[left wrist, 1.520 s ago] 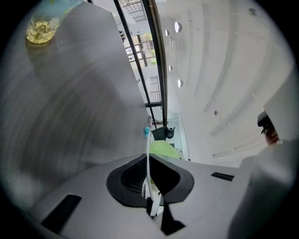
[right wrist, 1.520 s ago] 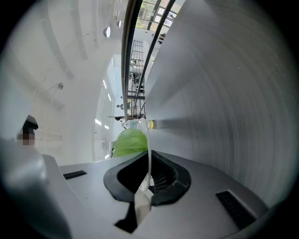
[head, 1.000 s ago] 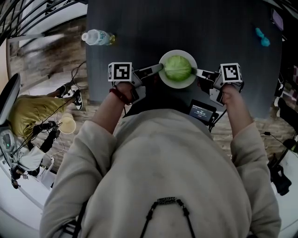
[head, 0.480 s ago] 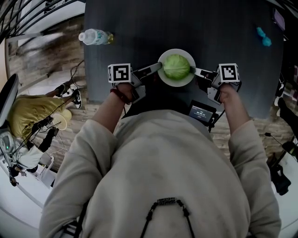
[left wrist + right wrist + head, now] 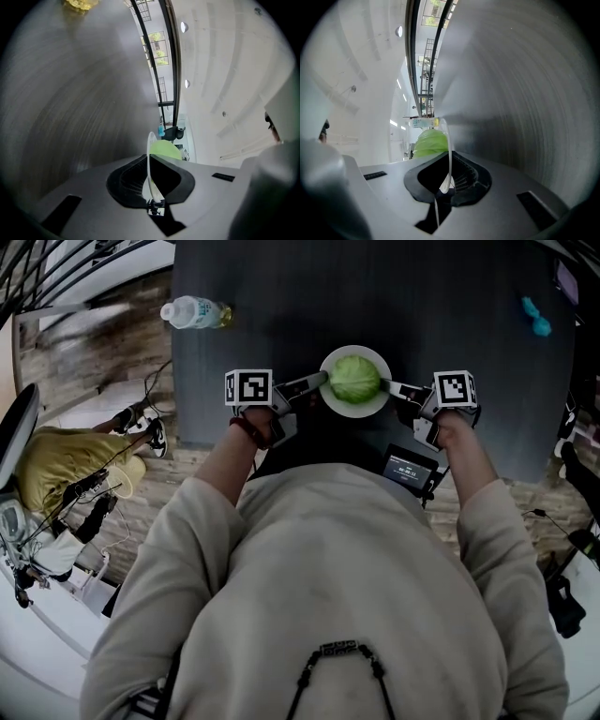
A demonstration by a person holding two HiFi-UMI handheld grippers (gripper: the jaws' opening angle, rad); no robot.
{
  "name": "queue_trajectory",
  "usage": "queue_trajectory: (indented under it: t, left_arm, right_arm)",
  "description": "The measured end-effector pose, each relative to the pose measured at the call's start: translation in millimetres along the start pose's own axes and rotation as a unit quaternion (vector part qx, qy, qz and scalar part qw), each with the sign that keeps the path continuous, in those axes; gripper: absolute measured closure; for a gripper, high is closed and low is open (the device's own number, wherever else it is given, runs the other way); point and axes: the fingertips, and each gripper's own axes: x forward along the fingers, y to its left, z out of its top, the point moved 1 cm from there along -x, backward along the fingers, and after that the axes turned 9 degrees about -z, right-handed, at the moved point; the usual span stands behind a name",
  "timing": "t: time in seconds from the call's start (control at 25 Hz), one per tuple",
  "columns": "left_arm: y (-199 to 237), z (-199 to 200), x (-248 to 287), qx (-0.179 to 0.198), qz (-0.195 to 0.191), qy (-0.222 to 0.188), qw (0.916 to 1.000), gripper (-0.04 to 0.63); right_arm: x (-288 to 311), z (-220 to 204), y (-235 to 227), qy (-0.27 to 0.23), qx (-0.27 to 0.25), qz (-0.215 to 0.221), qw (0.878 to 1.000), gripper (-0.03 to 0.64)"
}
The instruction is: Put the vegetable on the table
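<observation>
Overhead, the head view shows a green cabbage (image 5: pixel 355 379) on a white plate (image 5: pixel 356 413) near the dark table's (image 5: pixel 281 296) front edge, with the left gripper (image 5: pixel 320 382) and right gripper (image 5: pixel 392 385) at opposite sides of its rim. In the left gripper view, the jaws pinch the plate's thin edge (image 5: pixel 150 171), with the cabbage (image 5: pixel 162 150) just beyond. In the right gripper view, the jaws likewise clamp the rim (image 5: pixel 449 157).

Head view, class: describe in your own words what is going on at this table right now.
A person holds a hand-held gripper in each hand. The left hand-held gripper and the right hand-held gripper are each shut on opposite edges of a white plate that carries a green cabbage, over the near part of the dark table. Whether the plate already rests on the table cannot be told. A bottle sits near the table's left edge.
</observation>
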Motion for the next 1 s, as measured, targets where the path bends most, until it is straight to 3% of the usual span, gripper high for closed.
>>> queue_trajectory:
  t: [0.56, 0.76, 1.0]
  left_arm:
    - [10, -1, 1, 0.013, 0.041, 0.002, 0.9991, 0.574]
    - [18, -7, 1, -0.003, 0.064, 0.01, 0.9979, 0.571]
    - [23, -8, 3, 0.001, 0.072, 0.021, 0.9972, 0.569]
  right_arm:
    - [7, 3, -16, 0.009, 0.001, -0.012, 1.0, 0.592]
    - [8, -1, -23, 0.02, 0.018, -0.037, 0.999, 0.591]
    - [11, -3, -26, 0.014, 0.047, -0.032, 0.998, 0.591]
